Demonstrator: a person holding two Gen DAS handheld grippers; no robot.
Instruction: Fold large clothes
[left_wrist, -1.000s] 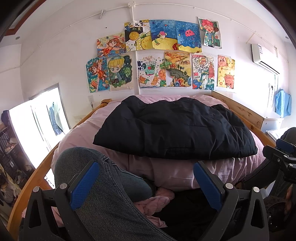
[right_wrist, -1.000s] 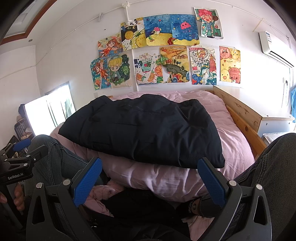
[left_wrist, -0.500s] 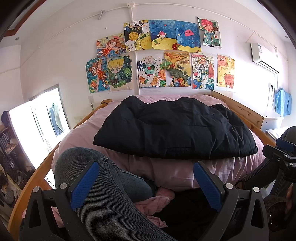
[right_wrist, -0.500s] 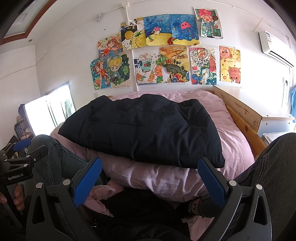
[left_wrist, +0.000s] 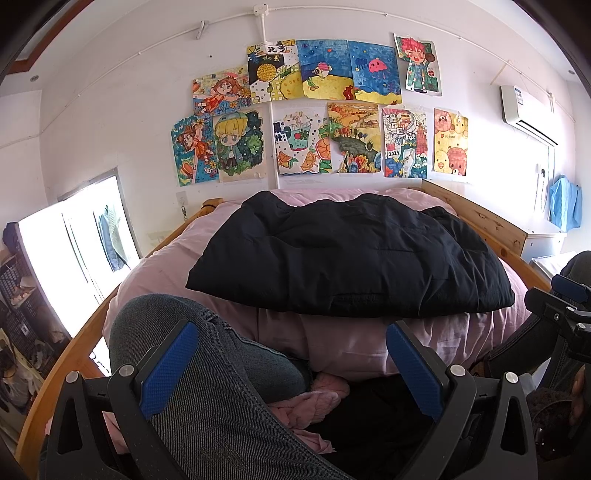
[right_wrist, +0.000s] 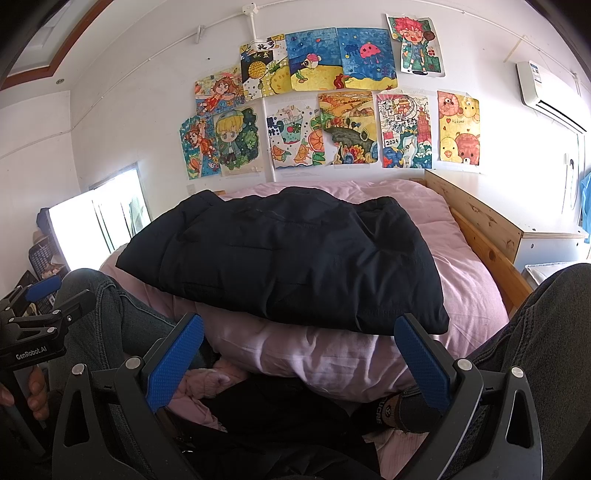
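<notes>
A large black padded jacket (left_wrist: 347, 258) (right_wrist: 288, 258) lies folded flat on top of a pink duvet (left_wrist: 369, 343) (right_wrist: 476, 295) on the bed. My left gripper (left_wrist: 291, 365) stands open, well short of the jacket, with a grey-trousered knee (left_wrist: 207, 369) rising between its blue pads. My right gripper (right_wrist: 299, 358) is also open and empty, held low in front of the duvet's near edge. Each gripper shows at the edge of the other's view: the right gripper (left_wrist: 561, 314) and the left gripper (right_wrist: 33, 325).
A pink fleece garment (left_wrist: 314, 406) (right_wrist: 207, 384) and dark cloth (right_wrist: 280, 417) lie bunched between the person's legs. The wooden bed frame (right_wrist: 480, 229) runs along the right. A second knee (right_wrist: 546, 354) is at right. Drawings cover the wall (left_wrist: 110, 129).
</notes>
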